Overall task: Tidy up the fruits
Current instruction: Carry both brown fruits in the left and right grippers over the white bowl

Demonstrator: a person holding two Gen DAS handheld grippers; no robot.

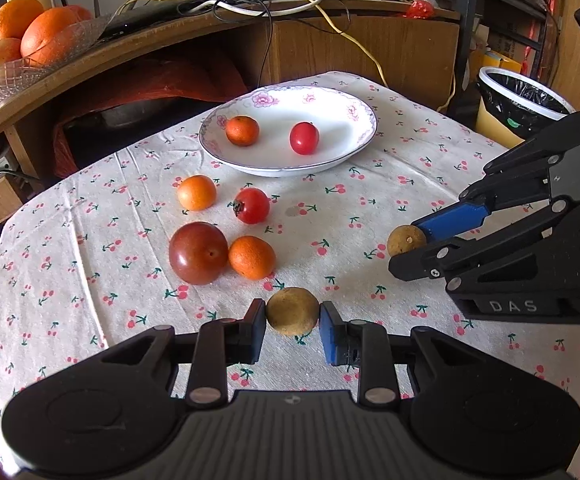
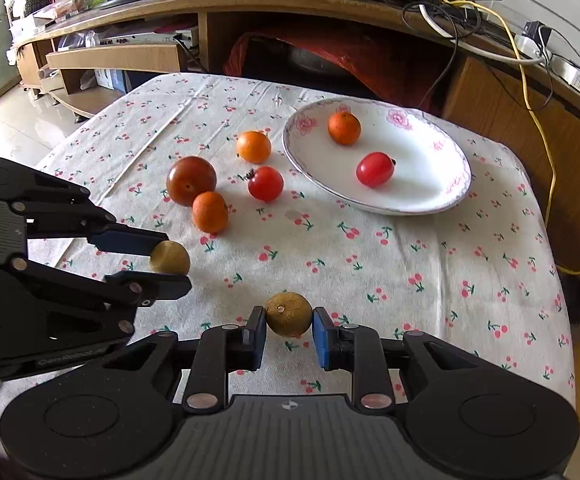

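Now each claw pinches brown fruit.

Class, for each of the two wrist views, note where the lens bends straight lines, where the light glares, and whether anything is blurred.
Left wrist view: the wooden shelf edge bows into a curve, corners go dark, and the plate is bright with soft shadows under its fruit; everything is sharp. Right wrist view: the shelf curves likewise, glare washes out the floor, and the tablecloth stays crisp.
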